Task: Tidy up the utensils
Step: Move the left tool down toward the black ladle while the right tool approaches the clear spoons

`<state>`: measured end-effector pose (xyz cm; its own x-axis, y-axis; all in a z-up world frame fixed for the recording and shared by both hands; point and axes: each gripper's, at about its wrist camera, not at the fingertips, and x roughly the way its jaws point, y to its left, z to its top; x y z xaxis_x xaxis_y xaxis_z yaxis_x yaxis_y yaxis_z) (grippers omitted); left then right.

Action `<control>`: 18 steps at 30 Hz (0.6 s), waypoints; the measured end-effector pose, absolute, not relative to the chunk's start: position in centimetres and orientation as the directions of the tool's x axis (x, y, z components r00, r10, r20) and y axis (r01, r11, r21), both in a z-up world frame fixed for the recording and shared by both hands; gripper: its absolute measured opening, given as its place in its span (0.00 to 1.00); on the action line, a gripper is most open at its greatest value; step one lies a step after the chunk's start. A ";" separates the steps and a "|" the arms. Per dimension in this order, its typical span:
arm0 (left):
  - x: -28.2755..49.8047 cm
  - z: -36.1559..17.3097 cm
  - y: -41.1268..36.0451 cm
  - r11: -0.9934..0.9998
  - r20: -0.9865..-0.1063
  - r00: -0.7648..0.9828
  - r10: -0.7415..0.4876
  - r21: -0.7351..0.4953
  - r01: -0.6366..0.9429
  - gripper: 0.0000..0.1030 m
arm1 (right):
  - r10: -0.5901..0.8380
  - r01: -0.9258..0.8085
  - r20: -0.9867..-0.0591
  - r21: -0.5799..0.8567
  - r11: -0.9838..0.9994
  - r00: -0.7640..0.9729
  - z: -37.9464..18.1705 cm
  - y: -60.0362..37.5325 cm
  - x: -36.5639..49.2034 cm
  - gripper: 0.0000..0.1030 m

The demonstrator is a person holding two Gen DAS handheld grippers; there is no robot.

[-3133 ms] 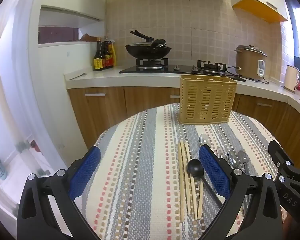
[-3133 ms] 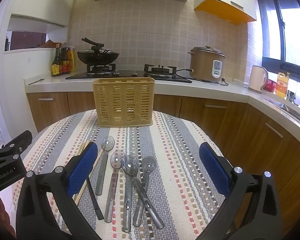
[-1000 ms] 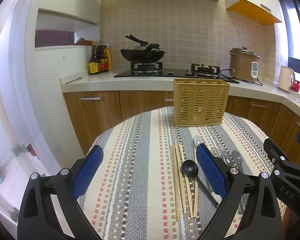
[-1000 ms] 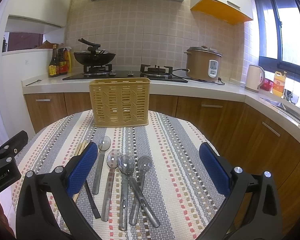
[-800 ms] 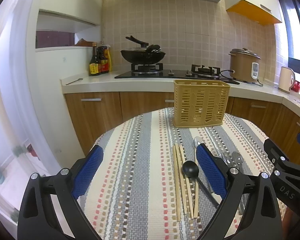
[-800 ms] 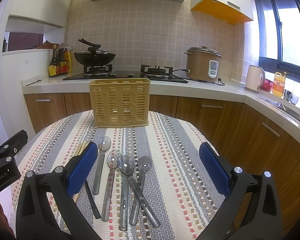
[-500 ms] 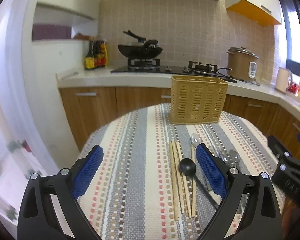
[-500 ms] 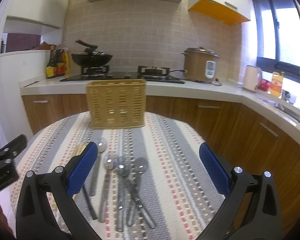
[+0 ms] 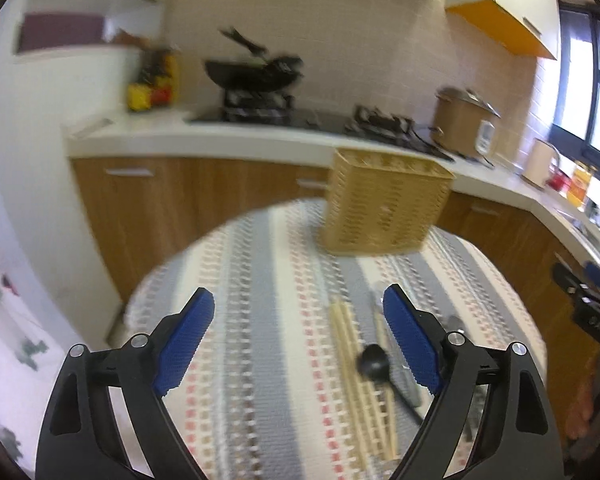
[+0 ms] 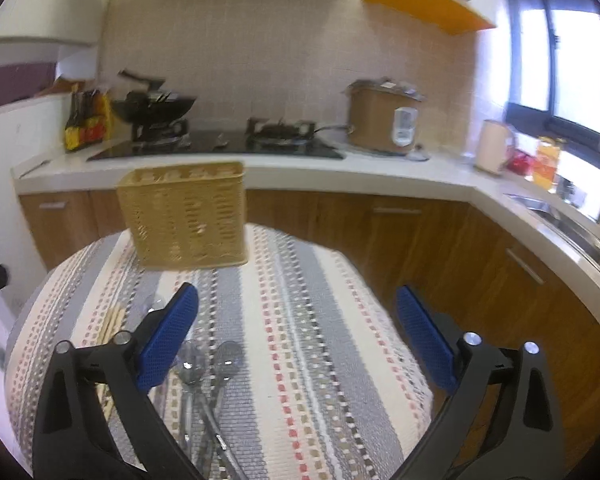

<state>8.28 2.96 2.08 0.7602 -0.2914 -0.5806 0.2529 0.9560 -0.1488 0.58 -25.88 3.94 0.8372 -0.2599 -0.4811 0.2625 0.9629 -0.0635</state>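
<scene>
Striped cloth (image 9: 260, 320) covers the round table, and both views are blurred. Seen from the left wrist, the left gripper (image 9: 296, 316) is held over the cloth with its jaws wide; they have just been closing a little, and nothing but bare cloth lies between the blue pads (image 9: 184, 340). Just inside the right jaw, the chopsticks (image 9: 360, 376) lie lengthwise on the cloth, with a black ladle (image 9: 374, 362) beside them, its bowl near the right pad. Beyond the right jaw, at the far edge of the table, a tan basket (image 9: 384, 204) stands upright. Part of the other tool is seen at the right border of that view.

From the right wrist, the right gripper (image 10: 296, 320) is likewise held over the table, jaws wide and just narrowed slightly, with nothing gripped. The chopsticks (image 10: 110, 324) show outside the left jaw. The spoons (image 10: 208, 364) lie in a loose crossed bunch just inside the left jaw, partly hidden by it. The basket (image 10: 184, 216) stands beyond the left jaw, well apart from the utensils. Cloth alone lies toward the right jaw.
</scene>
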 end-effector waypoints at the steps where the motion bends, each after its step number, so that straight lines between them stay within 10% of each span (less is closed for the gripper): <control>1: 9.3 1.9 2.4 0.949 -0.606 0.732 -0.313 -0.161 0.272 0.77 | -0.243 0.246 -0.503 -0.062 0.967 0.830 3.9 -25.7 1.1 0.84; 7: 13.7 0.2 -0.8 0.899 -0.702 0.574 -0.422 -0.242 0.364 0.71 | -0.095 0.146 -0.729 0.007 0.989 0.678 1.5 -27.2 6.2 0.78; 18: 15.5 -5.9 -1.5 0.892 -0.810 0.387 -0.440 -0.343 0.295 0.63 | 0.027 0.002 -0.821 0.034 0.999 0.570 -3.0 -23.9 8.3 0.53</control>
